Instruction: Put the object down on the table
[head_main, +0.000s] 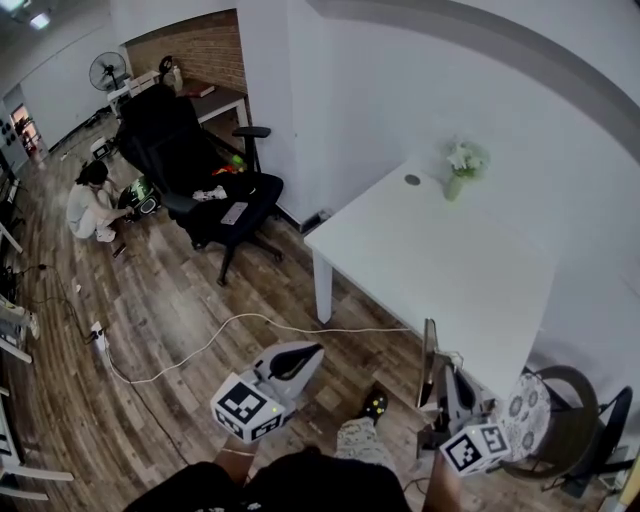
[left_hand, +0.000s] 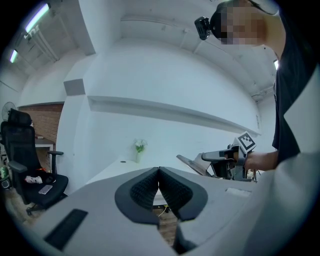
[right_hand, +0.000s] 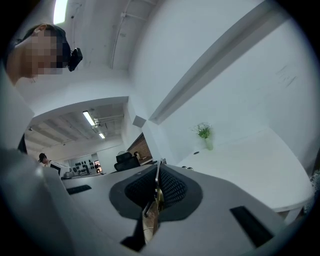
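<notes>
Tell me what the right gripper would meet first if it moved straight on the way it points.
Likely the white table: the right gripper, shut on a thin flat object, points toward its near edge. It may pass above the top and reach the white wall; depth is unclear.

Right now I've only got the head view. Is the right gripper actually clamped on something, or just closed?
Observer: Clamped. The right gripper view shows the right gripper shut on a thin flat object, seen edge-on in its grip.
Operator: And the left one, is it carrying anything?
Observer: No. In the left gripper view the left gripper has its pads together with nothing between them.
</notes>
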